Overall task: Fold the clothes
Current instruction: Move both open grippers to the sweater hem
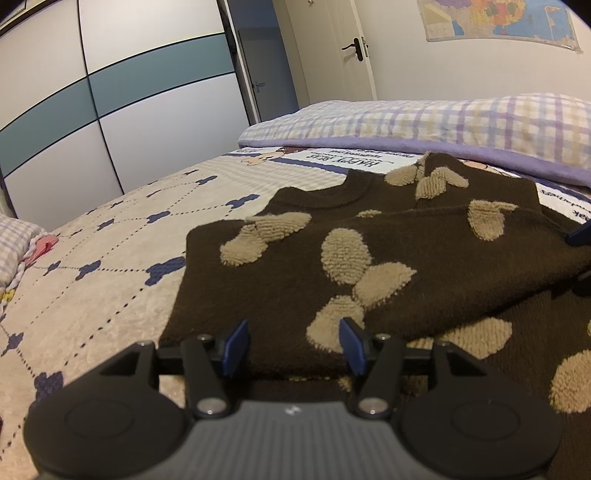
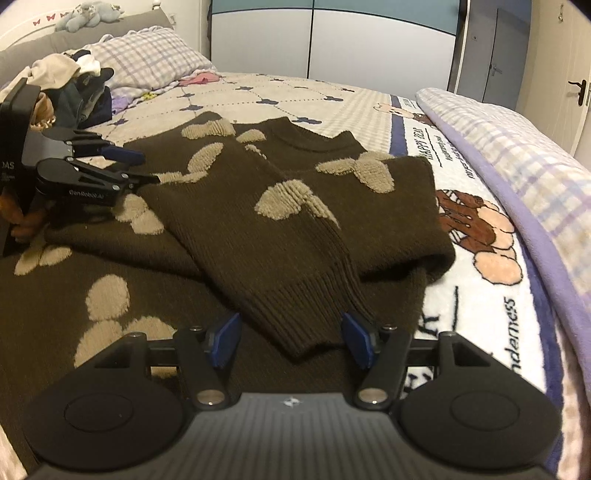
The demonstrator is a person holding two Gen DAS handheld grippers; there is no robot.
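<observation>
Bedspread [image 2: 280, 96] under brown sweater [image 2: 280, 206], clothes pile [image 2: 70, 85] only in right view

Sweater [image 2: 280, 206] on bed [image 2: 295, 96], pillow [image 2: 147, 55] behind, perhaps clothes pile [image 2: 70, 85] beside

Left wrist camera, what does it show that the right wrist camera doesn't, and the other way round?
Only the left wrist view shows the wall map and the open left gripper head-on, its blue pads over the sweater's hem.

Only the right wrist view shows the pile of clothes by the headboard, the stuffed toy above it, the folded-in ribbed sleeve cuff, and the open right gripper straddling that cuff.

Both show the brown sweater with tan patches, the printed bedspread, the plaid quilt and the wardrobe.
</observation>
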